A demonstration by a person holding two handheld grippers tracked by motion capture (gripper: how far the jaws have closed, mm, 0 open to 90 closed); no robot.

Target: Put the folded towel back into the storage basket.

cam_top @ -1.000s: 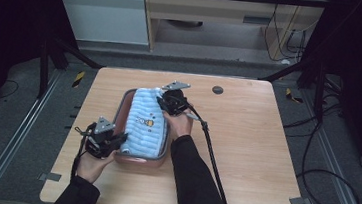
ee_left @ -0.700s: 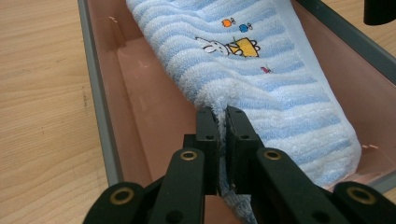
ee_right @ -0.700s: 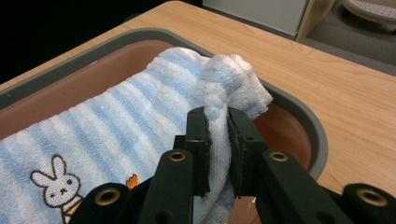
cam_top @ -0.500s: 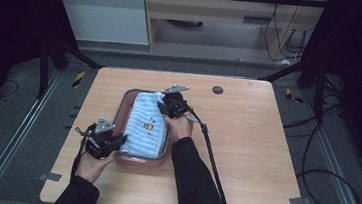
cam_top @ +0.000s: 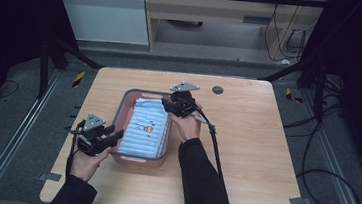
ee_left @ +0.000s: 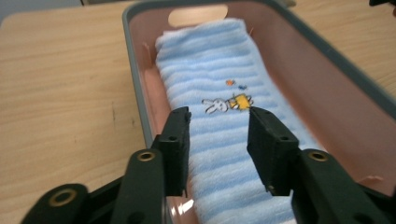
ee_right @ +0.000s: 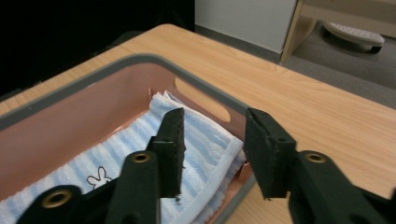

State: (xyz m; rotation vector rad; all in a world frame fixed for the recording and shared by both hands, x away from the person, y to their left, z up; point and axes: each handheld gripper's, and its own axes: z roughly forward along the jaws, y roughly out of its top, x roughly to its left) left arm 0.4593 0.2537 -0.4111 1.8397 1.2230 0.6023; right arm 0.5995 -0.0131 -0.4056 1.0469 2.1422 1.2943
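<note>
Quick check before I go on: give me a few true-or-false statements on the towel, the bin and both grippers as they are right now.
1. The blue striped towel lies folded inside the pink bin. True.
2. The left gripper is clamped on the towel. False: its jaws stand open above the towel, which shows between them.
3. The right gripper is at the bin's far end, jaws open. True.
4. The towel is plain, with no picture. False: it bears a small rabbit motif.
5. The bin stands on the floor. False: it stands on the wooden table.
</note>
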